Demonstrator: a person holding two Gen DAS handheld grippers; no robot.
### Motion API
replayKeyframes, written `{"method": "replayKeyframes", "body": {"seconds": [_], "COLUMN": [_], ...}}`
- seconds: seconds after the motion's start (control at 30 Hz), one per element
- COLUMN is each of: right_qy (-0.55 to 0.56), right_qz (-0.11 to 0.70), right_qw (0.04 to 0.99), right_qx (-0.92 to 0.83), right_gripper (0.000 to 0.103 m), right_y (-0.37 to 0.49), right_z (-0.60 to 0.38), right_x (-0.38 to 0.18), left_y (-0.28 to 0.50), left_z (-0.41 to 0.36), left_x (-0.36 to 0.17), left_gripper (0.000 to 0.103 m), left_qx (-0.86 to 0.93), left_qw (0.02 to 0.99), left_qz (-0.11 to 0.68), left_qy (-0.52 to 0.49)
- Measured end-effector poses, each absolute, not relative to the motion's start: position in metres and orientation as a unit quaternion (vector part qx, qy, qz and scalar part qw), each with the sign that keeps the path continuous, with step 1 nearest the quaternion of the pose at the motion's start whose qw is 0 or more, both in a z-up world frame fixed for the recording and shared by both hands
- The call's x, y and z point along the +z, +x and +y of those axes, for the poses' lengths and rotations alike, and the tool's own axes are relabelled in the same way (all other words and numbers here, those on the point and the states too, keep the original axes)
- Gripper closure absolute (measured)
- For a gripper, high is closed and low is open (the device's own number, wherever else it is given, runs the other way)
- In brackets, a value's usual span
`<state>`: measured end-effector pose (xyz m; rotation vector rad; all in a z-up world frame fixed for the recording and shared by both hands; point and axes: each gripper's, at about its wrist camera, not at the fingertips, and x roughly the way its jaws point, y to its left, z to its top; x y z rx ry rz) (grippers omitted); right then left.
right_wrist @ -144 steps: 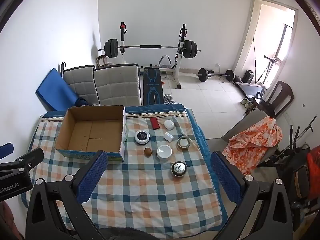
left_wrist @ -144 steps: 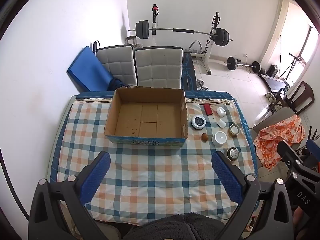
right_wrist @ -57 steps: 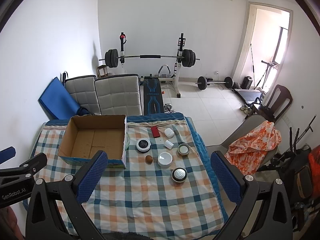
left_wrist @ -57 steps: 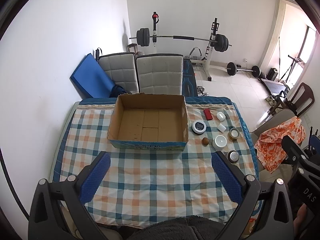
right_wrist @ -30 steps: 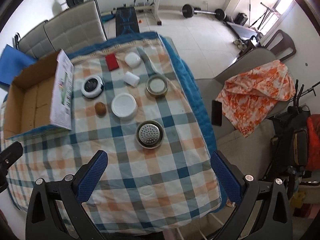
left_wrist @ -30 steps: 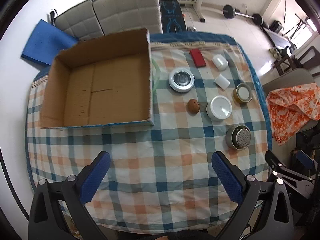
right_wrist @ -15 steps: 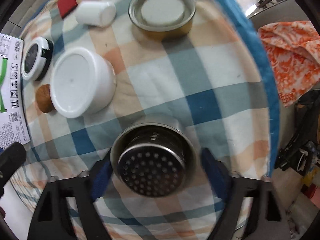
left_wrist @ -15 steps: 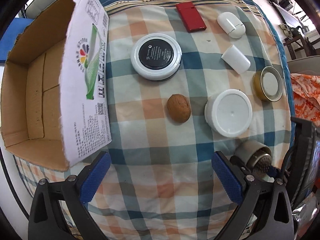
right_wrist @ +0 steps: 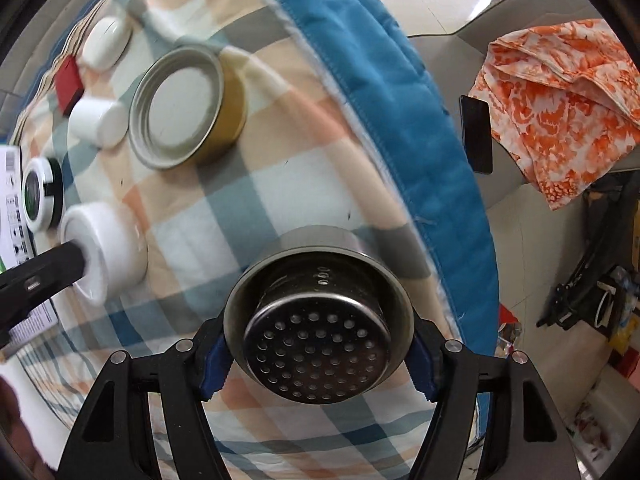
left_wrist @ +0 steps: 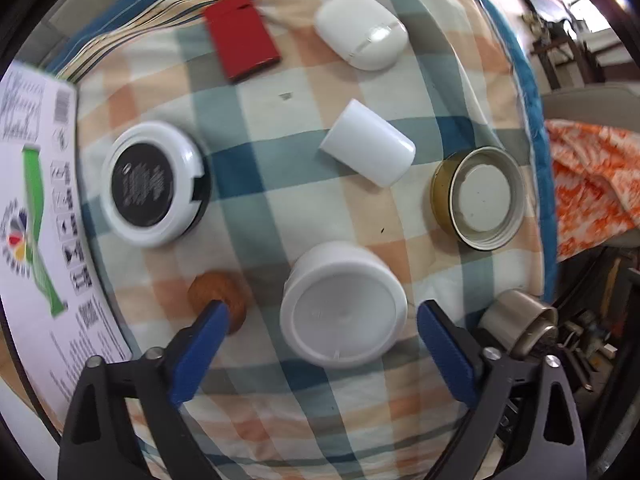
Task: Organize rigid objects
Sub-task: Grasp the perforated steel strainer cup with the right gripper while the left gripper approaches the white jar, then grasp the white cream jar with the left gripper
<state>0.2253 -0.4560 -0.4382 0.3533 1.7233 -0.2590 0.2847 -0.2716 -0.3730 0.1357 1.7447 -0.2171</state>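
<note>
My right gripper is shut on a steel strainer cup with a perforated top, low over the checked tablecloth. The cup also shows at the right edge of the left wrist view. My left gripper is open, its blue fingers either side of a white round jar. A brown walnut lies beside the left finger. A white cylinder, a gold tin lid, a black-and-white round case, a red box and a white oval case lie beyond.
The cardboard box's printed side stands at the left. The table's blue edge runs along the right, with a chair holding an orange cloth and a black phone past it.
Both grippers have come down close to the table. My right gripper has closed on the strainer cup. My left gripper has moved right, off the walnut, to straddle the white jar.
</note>
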Motion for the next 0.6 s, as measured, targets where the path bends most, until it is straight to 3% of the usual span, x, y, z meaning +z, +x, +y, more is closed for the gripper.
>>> {"method": "replayKeyframes", "body": {"seconds": [0.13,0.43,0.6], "right_qy": [0.165,0.168,0.16], "right_qz": [0.757,0.76,0.764], "right_qw": [0.622,0.617,0.614], "right_qx": [-0.111,-0.116,-0.117], "right_gripper": [0.029,0.029,0.029], "right_y": [0.245,0.244,0.245], "right_z": [-0.46,-0.454,-0.451], "right_x": [-0.44,-0.443,-0.445], "left_y": [0.284,0.278,0.294], "left_z": [-0.286,-0.287,-0.31], "left_x": [-0.391,-0.417,-0.432], "left_gripper": [0.029,0.03,0.035], "left_qx": [-0.107,-0.103,-0.104], "left_qw": [0.618,0.597,0.609], "left_qz": [0.772,0.788,0.778], "left_qy": [0.099,0.106,0.113]}}
